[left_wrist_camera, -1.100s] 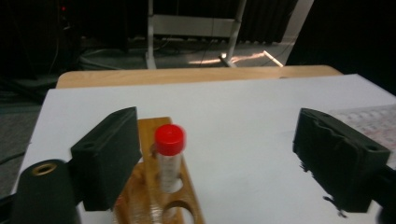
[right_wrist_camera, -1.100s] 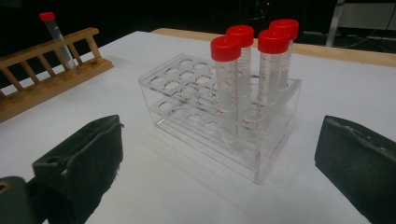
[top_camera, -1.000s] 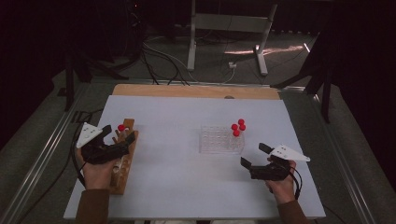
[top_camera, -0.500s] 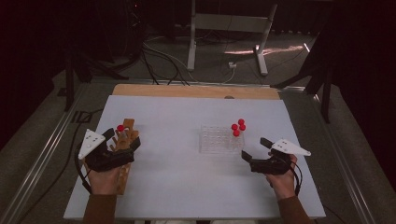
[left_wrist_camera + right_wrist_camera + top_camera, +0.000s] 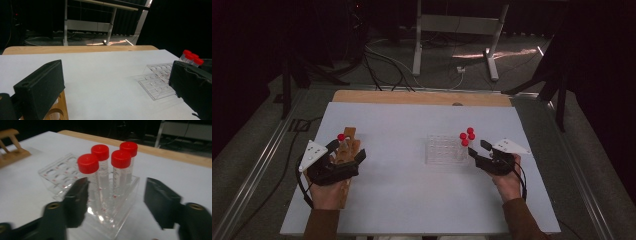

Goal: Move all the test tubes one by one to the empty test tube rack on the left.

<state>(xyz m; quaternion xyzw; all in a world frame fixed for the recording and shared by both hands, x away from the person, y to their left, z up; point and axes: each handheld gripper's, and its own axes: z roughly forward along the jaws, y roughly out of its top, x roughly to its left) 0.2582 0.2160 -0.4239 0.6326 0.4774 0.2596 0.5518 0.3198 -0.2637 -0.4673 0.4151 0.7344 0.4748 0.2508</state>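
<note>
A clear plastic rack (image 5: 443, 150) stands right of the table's middle, with several red-capped tubes (image 5: 467, 135) upright at its right end. My right gripper (image 5: 478, 150) is level with that end. Its jaws have just been closing and flank the tubes (image 5: 107, 167) without touching them, so it is open (image 5: 117, 202). At the left lies a wooden rack (image 5: 346, 172) holding one red-capped tube (image 5: 341, 137). My left gripper (image 5: 348, 151) hovers over it, wide open with nothing between its jaws (image 5: 115, 92). The left gripper view shows the clear rack (image 5: 160, 80) farther off.
The white table top (image 5: 412, 200) has a wooden strip (image 5: 422, 98) along its far edge. Beyond it are a desk frame (image 5: 452, 30) and cables on the dark floor. Metal rails (image 5: 257, 170) run along both sides of the table.
My right gripper has slid left up to the tubes at the clear rack's end and its jaws have narrowed. The left gripper has stayed over the wooden rack.
</note>
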